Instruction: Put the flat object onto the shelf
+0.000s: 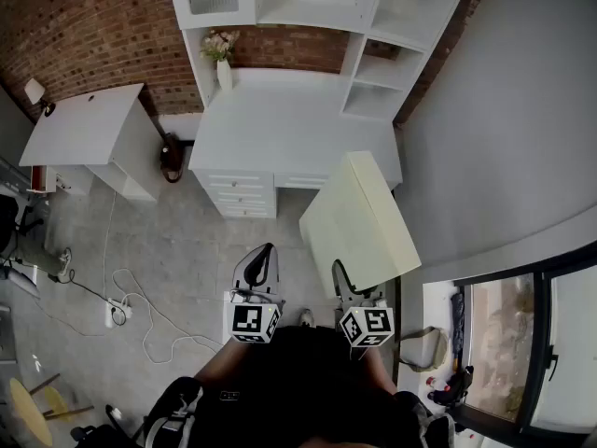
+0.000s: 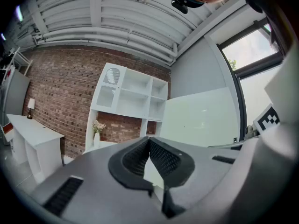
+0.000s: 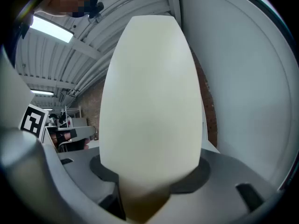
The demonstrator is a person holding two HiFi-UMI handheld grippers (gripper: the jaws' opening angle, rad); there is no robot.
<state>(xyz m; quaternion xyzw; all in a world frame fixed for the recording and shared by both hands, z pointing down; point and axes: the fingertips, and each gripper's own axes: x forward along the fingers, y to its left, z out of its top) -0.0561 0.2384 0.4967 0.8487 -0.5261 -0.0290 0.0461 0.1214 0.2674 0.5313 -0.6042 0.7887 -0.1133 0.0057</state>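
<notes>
A large cream flat board (image 1: 359,222) stands up in front of me, held by its lower edge in my right gripper (image 1: 341,278), whose jaws are shut on it. In the right gripper view the flat board (image 3: 152,101) fills the middle and hides what lies behind it; the right gripper (image 3: 145,190) clamps its base. My left gripper (image 1: 261,264) hangs beside it, shut and empty; in its own view the left gripper (image 2: 150,141) has its pads touching at the tips. The white shelf unit (image 1: 317,7) stands against the brick wall above a white desk (image 1: 280,129); the left gripper view also shows this shelf unit (image 2: 133,94).
A vase of flowers (image 1: 222,59) stands on the desk's left corner. Drawers (image 1: 242,194) sit under the desk. A second white table (image 1: 89,124) is at the left. Cables and a power strip (image 1: 117,311) lie on the floor. A grey wall and window (image 1: 522,343) close the right.
</notes>
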